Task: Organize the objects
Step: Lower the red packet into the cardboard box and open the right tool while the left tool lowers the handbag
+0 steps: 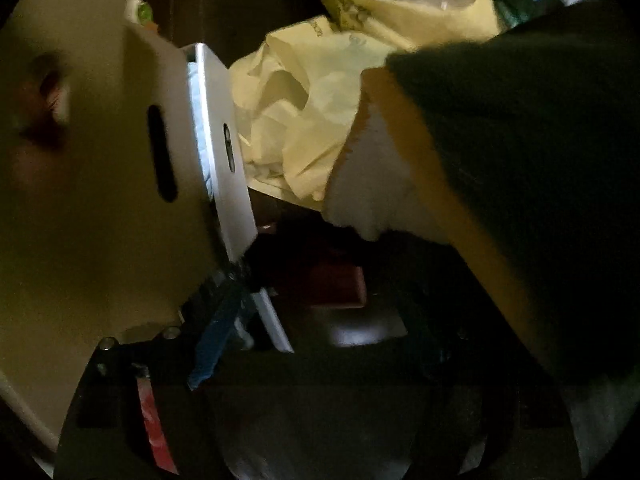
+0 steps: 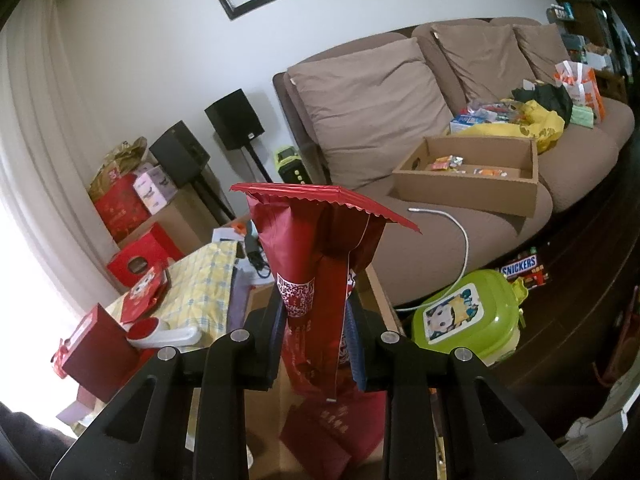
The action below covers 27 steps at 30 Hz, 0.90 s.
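— Left side?
— Left gripper [image 1: 256, 320] in a dim, blurred view, jaws apart, nothing visibly between them; crumpled yellow bag [image 1: 304, 120] beyond.
— Right?
— Right gripper [image 2: 316, 320] jaws clamped on an upright red packet [image 2: 316, 248]; sofa [image 2: 400, 128] behind.

1. We see a brown sofa [image 2: 460, 216] carrying an open cardboard box [image 2: 472, 178], a yellow bag [image 2: 536, 124] and a white cable [image 2: 452, 226].
2. The dark floor [image 2: 568, 280] carries a green lidded container [image 2: 468, 316] and a Snickers pack [image 2: 522, 270] near it.
3. A side table [image 2: 236, 296] carries a yellow checked cloth [image 2: 200, 280].
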{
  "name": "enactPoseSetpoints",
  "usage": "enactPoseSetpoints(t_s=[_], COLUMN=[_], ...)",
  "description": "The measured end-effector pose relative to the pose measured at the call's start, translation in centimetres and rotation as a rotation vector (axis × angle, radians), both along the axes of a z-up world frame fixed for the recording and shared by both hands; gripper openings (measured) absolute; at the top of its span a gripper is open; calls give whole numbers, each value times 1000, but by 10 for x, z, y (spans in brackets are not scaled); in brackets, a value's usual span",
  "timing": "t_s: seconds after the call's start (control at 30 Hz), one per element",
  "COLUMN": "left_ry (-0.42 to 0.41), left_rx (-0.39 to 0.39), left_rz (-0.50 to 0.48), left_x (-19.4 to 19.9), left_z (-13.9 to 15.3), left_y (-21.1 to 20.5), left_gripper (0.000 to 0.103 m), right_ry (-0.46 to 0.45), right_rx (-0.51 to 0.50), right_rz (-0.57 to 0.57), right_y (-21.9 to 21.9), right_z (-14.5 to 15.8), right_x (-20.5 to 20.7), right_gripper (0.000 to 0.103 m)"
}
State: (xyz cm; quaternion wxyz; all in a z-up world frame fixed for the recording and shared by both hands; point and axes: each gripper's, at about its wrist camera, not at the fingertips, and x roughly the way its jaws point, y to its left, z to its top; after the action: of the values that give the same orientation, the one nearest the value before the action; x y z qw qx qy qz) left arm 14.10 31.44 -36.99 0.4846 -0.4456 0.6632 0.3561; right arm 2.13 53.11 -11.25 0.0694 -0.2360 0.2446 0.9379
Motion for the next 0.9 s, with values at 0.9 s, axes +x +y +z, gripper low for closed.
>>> enactPoseSetpoints(t_s=[0.9], left_ry=[-55], left_rx=[-558], left_rz=[-219], left_x=[-64], left_z=[-277], left_y=[-123], left_gripper=[78], right_ry=[-245], right_rx=[23], right_rz=[199], right_y=[-40], right_z=[-80], right_x=[-59], right_gripper=[27])
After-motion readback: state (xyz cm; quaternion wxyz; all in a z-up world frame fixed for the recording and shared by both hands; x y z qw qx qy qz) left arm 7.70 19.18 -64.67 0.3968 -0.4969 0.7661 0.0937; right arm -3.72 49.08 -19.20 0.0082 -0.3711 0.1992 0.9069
